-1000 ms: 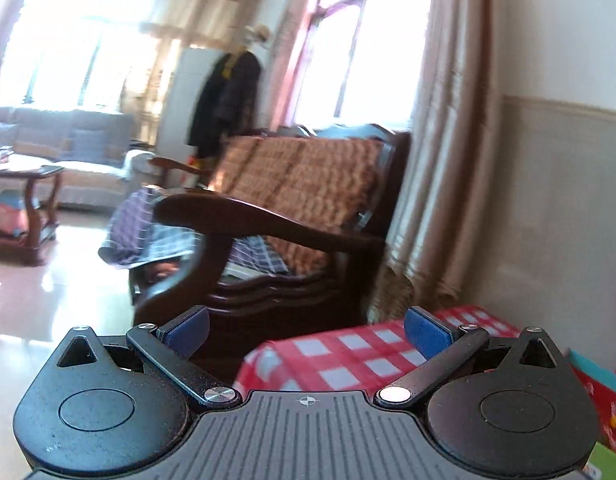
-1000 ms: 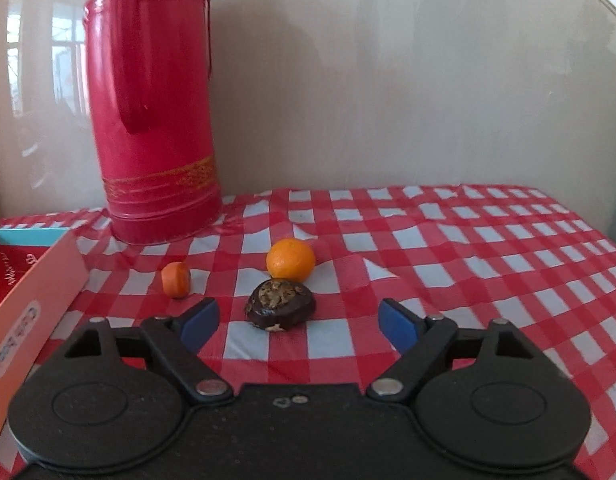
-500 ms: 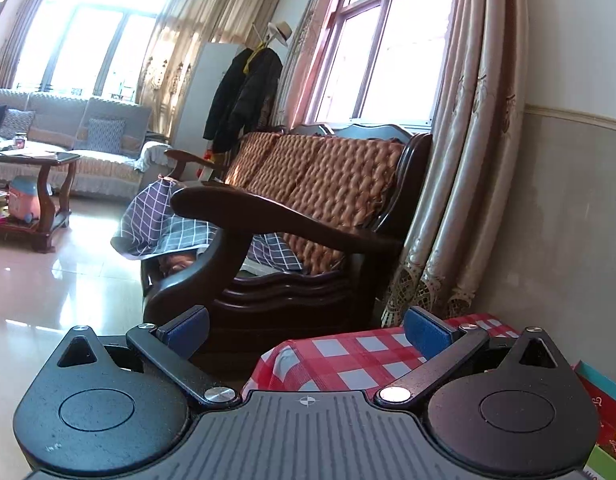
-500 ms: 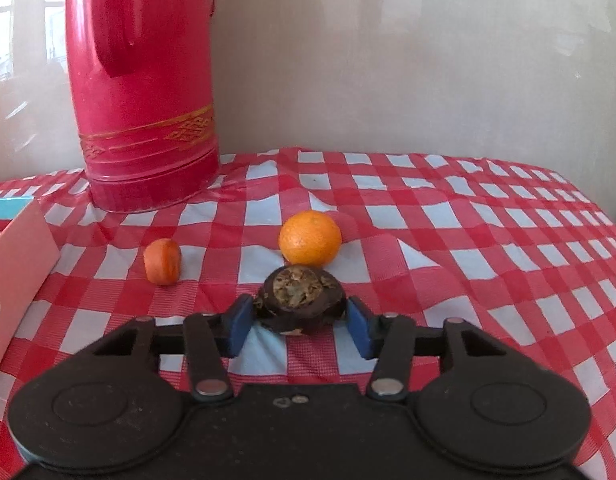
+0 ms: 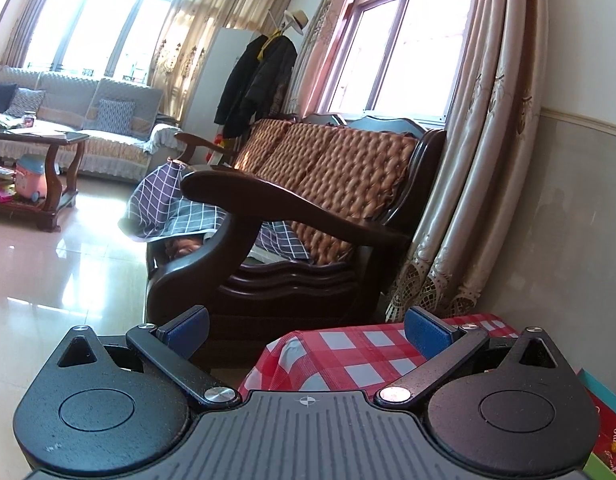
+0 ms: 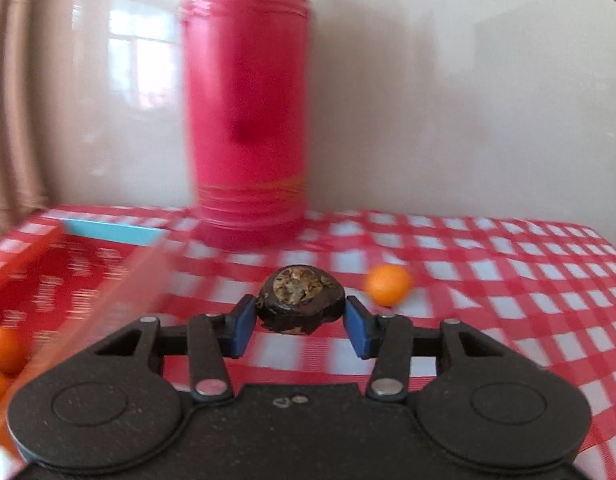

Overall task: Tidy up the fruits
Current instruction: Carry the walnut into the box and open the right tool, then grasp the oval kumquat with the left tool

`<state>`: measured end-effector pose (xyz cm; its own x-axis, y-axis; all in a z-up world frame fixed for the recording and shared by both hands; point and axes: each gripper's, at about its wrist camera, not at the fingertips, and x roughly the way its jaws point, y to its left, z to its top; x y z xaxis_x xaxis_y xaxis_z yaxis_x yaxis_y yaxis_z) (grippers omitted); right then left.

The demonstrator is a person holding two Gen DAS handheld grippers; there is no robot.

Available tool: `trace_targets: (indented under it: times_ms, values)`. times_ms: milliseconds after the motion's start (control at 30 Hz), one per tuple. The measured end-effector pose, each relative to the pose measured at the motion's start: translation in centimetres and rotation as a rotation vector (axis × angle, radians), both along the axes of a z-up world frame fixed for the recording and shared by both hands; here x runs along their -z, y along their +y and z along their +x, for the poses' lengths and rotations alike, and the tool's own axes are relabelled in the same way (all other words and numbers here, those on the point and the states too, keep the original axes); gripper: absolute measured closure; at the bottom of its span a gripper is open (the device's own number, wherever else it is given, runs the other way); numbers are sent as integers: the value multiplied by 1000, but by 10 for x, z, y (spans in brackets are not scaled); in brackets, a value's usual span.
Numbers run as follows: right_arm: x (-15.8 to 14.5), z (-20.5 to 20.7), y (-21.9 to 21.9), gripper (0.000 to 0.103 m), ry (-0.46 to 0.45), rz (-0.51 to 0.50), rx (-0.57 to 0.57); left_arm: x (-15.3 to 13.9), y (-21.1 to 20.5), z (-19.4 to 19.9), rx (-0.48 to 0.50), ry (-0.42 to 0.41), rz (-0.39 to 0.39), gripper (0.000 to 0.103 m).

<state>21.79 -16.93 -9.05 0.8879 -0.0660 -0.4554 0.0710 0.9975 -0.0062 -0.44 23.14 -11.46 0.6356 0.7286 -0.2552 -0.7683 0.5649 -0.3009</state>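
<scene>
My right gripper [image 6: 300, 316] is shut on a dark brown fruit with a rough tan top [image 6: 300, 300] and holds it above the red checked tablecloth [image 6: 507, 300]. An orange [image 6: 388, 284] lies on the cloth to the right behind it. A red box with a blue edge [image 6: 68, 272] stands at the left, with two oranges [image 6: 4, 350] inside its near corner. My left gripper [image 5: 306, 330] is open and empty, at the table's left corner [image 5: 347, 356], pointing into the room.
A tall red thermos [image 6: 248, 120] stands at the back by the wall. In the left wrist view a dark wooden sofa [image 5: 308, 216] and a curtain [image 5: 467, 160] lie past the table edge. A box corner [image 5: 607, 432] shows at the right.
My right gripper closed on the dark fruit, lifted it and swung left toward the box; the view is blurred. My left gripper has barely moved.
</scene>
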Motion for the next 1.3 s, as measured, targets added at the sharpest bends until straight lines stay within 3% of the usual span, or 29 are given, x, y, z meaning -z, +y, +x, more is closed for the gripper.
trace_targets:
  times_ms: [333,633,667,733,800,1033,1167,1300]
  values:
    - [-5,-26,94,63,8,39,-329,2,6,-6,-15,-12,-24,0]
    - [5,-24,131,62,65,-6,-409,4,7,-7,-4,-25,-30,0]
    - [7,-29,132,60,66,-20,-412,4,7,-7,-2,-24,-29,0]
    - [4,-35,130,46,44,-31,-413,4,7,-6,2,-23,-31,0]
    - [-1,-44,124,39,6,-29,-394,3,5,-5,12,-20,-30,0]
    - [-18,-60,63,37,-51,37,-269,-7,-24,16,126,36,64,0]
    - [-18,-74,11,33,-94,29,-104,-14,-47,30,206,67,117,0]
    - [-12,-91,-43,28,-152,11,131,-23,-72,49,303,79,137,0]
